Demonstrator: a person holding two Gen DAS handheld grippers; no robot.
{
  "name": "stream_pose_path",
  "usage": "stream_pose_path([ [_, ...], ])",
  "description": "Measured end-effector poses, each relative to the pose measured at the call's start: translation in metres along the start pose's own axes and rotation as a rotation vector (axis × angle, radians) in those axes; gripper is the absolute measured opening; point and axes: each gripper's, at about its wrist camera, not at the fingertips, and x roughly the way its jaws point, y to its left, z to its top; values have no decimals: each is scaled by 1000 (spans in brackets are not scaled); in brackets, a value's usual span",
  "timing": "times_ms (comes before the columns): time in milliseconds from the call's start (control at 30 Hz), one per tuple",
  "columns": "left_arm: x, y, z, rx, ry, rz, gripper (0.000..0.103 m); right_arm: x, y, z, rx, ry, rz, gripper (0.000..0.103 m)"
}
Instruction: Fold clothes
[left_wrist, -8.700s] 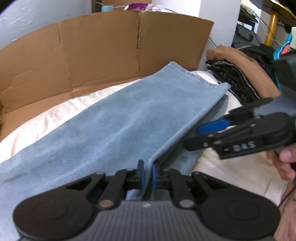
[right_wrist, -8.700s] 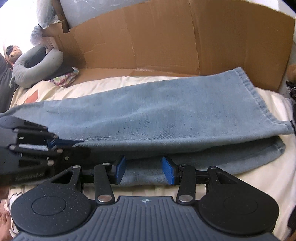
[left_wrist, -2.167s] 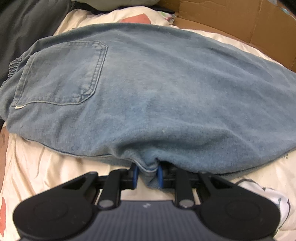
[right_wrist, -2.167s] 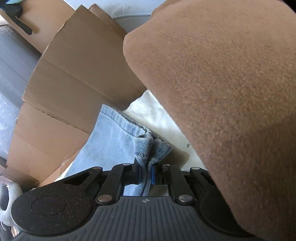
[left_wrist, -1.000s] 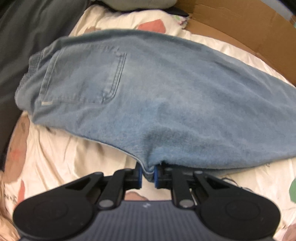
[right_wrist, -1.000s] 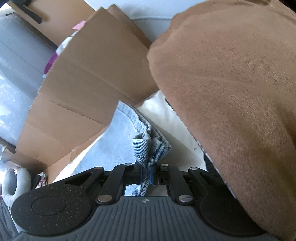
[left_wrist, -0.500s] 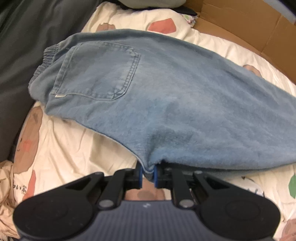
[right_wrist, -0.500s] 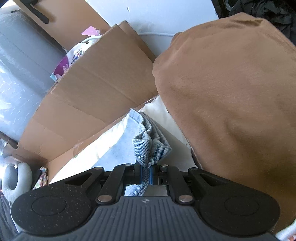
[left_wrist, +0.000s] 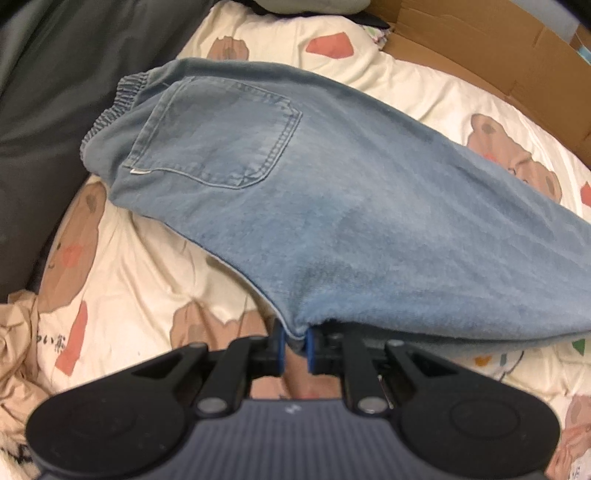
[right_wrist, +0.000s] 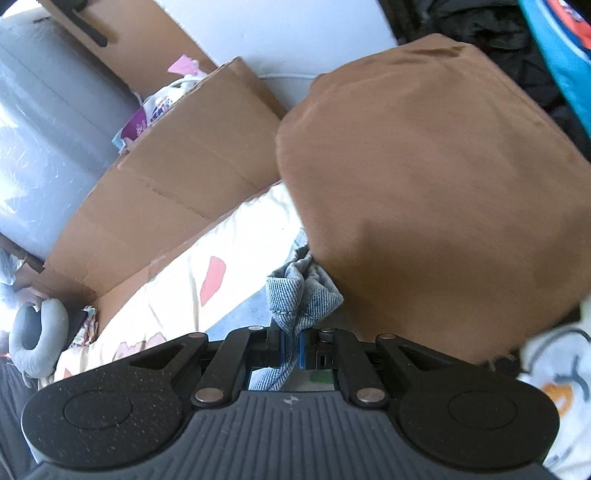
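Light blue jeans (left_wrist: 332, 206) hang lifted above the bed in the left wrist view, back pocket and elastic waistband to the upper left. My left gripper (left_wrist: 295, 349) is shut on the jeans' near folded edge. In the right wrist view my right gripper (right_wrist: 291, 349) is shut on a bunched hem of the jeans (right_wrist: 301, 295), held up beside a brown folded garment (right_wrist: 436, 192).
The bed sheet (left_wrist: 147, 280) is cream with bear prints. A dark grey cover (left_wrist: 44, 92) lies at the left. Cardboard panels (right_wrist: 173, 192) stand along the bed's far side. A grey neck pillow (right_wrist: 37, 332) lies at the far left. A beige cloth (left_wrist: 14, 350) is bunched at the lower left.
Both grippers have risen with the jeans; the waistband and more sheet show below the left gripper. In the right view the brown garment has drawn back and more sheet shows.
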Motion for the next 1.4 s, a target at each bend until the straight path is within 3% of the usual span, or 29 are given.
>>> stream_pose_path([
  [300,-4,9,-2,50,22,-37,11,-56,-21,-30,-8,-32,-25,5],
  [633,-22,-2,-50,65,52,-67,11,-104,-69,-59,16,-33,-77,5],
  [1167,-40,-21,-100,108,103,-76,10,-142,-153,-105,74,33,-175,6],
  [1400,-33,-18,-106,122,101,-97,10,-144,-167,-120,75,41,-220,5],
])
